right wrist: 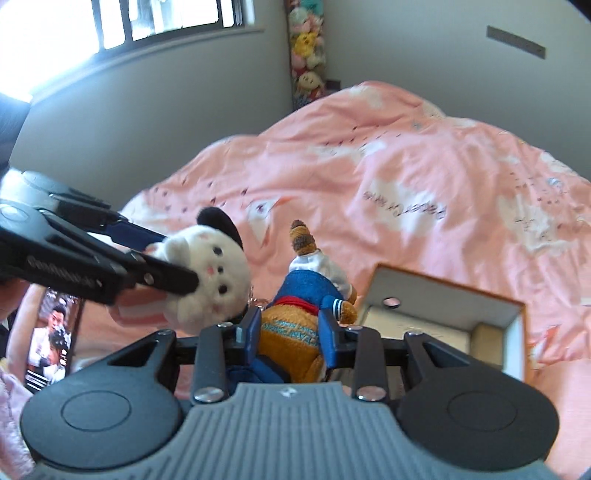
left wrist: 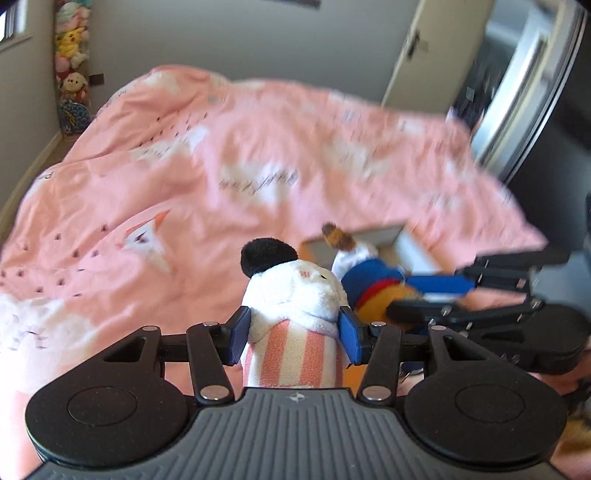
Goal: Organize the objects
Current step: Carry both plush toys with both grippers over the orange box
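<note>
Gripping on both sides: my left gripper (left wrist: pixel 293 334) has its blue pads (left wrist: pixel 350 335) pressed into the flanks of a white plush toy (left wrist: pixel 295 295), pinching it at the pink-and-white striped body with the head and one black ear standing beyond my fingertips. From the right wrist view the same white plush toy (right wrist: pixel 212 277) shows its face, held in the left gripper (right wrist: pixel 173 275) up and to the left of my right fingers. My right gripper (right wrist: pixel 293 330) is closed on a brown plush toy (right wrist: pixel 295 325) in a blue-and-white outfit with a red band; the blue pads (right wrist: pixel 330 338) squeeze its tan, lettered body on either side, and its tail or limb points away past my fingertips. In the left wrist view the brown plush toy (left wrist: pixel 369 280) sits just right of my left fingers, clamped by the right gripper (left wrist: pixel 424 301), which enters from the right edge. Both toys are held off the pink bedspread (right wrist: pixel 424 166), close together; whether they touch I cannot tell. An open cardboard box (right wrist: pixel 513 325) with a pale interior rests on the bedspread ahead and to the right of my right fingers, beyond the brown toy in the left wrist view (left wrist: pixel 384 236). A phone (right wrist: pixel 51 339) with a lit screen lies low to the left of my right fingers. A column of stuffed toys (right wrist: pixel 306 48) stands in the far room corner, and a window (right wrist: pixel 110 22) is at upper left.
</note>
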Action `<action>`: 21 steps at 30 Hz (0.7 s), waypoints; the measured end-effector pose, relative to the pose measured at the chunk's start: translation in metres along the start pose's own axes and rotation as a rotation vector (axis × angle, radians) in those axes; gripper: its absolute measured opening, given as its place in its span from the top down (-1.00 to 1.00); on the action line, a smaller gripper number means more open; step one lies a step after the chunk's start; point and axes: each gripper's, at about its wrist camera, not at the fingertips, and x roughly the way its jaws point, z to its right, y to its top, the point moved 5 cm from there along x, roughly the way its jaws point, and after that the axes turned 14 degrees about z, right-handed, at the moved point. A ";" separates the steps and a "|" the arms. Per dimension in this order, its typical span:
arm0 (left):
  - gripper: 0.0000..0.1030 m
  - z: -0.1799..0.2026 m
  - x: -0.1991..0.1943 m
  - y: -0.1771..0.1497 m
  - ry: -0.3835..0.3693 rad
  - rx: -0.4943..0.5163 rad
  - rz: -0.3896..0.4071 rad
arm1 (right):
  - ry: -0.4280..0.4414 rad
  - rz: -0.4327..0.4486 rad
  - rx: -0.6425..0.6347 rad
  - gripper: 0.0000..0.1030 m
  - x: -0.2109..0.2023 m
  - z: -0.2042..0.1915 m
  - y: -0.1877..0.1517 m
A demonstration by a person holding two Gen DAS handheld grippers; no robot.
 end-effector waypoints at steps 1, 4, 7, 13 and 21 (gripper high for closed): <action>-0.12 0.007 -0.002 0.004 -0.021 -0.031 0.023 | -0.010 0.002 -0.003 0.32 -0.009 0.006 0.003; -0.13 0.033 -0.001 0.008 -0.082 -0.105 0.067 | -0.047 -0.012 -0.033 0.32 -0.031 0.023 0.007; -0.12 0.061 0.016 0.000 -0.140 -0.170 0.049 | -0.096 -0.057 -0.071 0.32 -0.049 0.042 -0.001; -0.12 0.093 0.069 -0.042 -0.209 -0.275 -0.068 | -0.172 -0.189 -0.115 0.35 -0.059 0.084 -0.041; -0.12 0.113 0.106 -0.080 -0.175 -0.216 -0.134 | -0.151 -0.324 -0.149 0.36 -0.034 0.107 -0.086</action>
